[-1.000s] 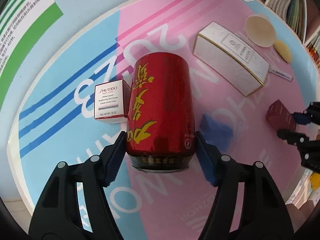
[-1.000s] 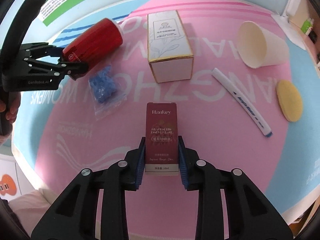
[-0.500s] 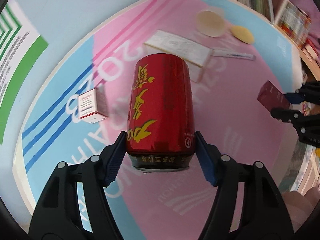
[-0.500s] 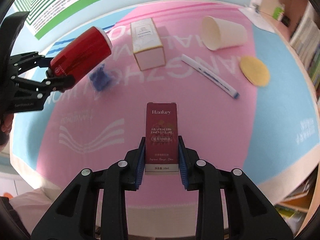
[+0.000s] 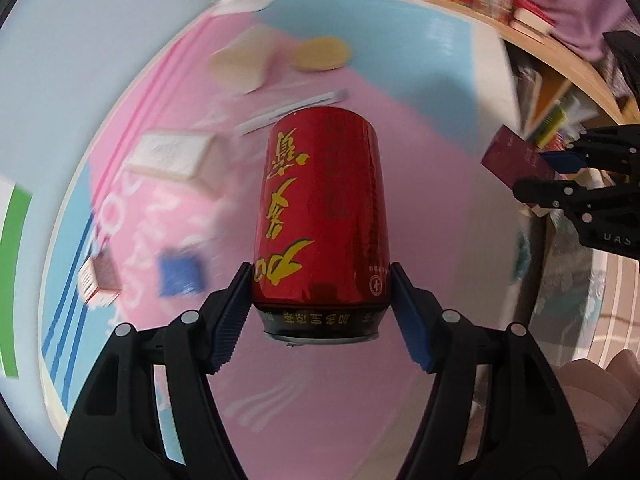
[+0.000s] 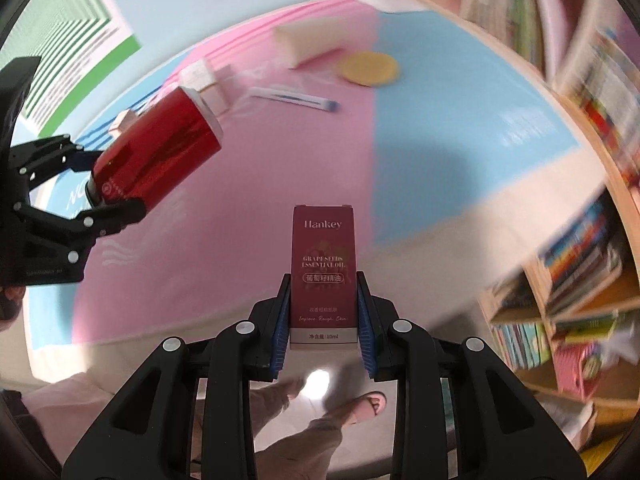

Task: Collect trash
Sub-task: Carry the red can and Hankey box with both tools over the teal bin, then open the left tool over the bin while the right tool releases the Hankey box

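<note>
Two items in hand, none yet deposited; no bin visible in either view.

Left gripper: jaws spread wide, blue ribbed pads pressed to both sides of red drink can near its black lower band. Held in the air above the pink mat, long axis pointing away from the camera. Smooth glossy metal cylinder, gold lettering.

Right gripper: jaws narrowed, clamped on both long edges of maroon carton. Small rectangular printed card box, matt, sharp-cornered, raised past the table's near edge, floor and feet below.

Left on the table, by judgement still to collect: tipped paper cup, round yellow pad, white marker pen, white gold-edged box, small red-and-white box, blue item in clear bag. All motion-blurred; finer texture not determinable.

Judged early in task: two of eight or so pieces lifted, disposal pending.
</note>
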A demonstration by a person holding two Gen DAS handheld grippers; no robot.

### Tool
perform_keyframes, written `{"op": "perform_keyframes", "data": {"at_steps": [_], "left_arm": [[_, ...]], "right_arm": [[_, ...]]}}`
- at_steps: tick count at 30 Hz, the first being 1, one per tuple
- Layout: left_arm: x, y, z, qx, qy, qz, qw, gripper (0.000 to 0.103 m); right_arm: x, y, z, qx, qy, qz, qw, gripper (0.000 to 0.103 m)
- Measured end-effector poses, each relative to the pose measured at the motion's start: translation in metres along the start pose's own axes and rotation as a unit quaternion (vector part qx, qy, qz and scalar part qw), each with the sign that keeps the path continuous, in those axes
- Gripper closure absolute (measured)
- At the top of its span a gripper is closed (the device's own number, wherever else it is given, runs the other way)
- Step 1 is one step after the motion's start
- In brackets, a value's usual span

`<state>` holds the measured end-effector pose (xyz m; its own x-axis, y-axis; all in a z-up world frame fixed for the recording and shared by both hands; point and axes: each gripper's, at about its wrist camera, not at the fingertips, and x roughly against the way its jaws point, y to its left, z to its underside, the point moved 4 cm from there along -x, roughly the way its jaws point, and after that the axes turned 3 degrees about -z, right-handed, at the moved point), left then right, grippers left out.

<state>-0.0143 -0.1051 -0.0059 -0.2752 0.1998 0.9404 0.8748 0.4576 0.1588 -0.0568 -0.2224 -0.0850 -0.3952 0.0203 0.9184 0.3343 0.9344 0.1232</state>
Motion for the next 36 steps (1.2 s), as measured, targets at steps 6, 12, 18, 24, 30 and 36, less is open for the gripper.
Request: {"op": "perform_keyframes", "data": {"at_steps": [6,12,18,24,30,36], "left_arm": [[0.004,-0.078,-0.022,-0.054,-0.006,0.023,0.9983,0.039],[0.007,-0.162,-0.035,-0.106,-0.004,0.044,0.9934,0.039],[0.003,-0.243,-0.037,-0.157,0.009,0.067,0.9852,0.039],[-0.005,-0.315,-0.035,-0.202,0.028,0.088,0.9750,0.039],[-0.009,-0.366,-0.031,-0.239,0.042,0.100,0.9649,0.039],[-0.018,-0.401,-0.035,-0.262,0.058,0.108,0.9573,0.039]], "right_arm": [[0.034,-0.054,0.049,-0.051,-0.014,0.019,0.998,0.073],[0.064,-0.109,0.099,-0.095,-0.022,0.032,0.995,0.073],[0.091,-0.157,0.155,-0.144,-0.026,0.042,0.988,0.073],[0.112,-0.199,0.213,-0.194,-0.023,0.049,0.979,0.073],[0.123,-0.226,0.248,-0.226,-0.024,0.052,0.972,0.073],[0.125,-0.248,0.267,-0.243,-0.022,0.047,0.969,0.073]]}}
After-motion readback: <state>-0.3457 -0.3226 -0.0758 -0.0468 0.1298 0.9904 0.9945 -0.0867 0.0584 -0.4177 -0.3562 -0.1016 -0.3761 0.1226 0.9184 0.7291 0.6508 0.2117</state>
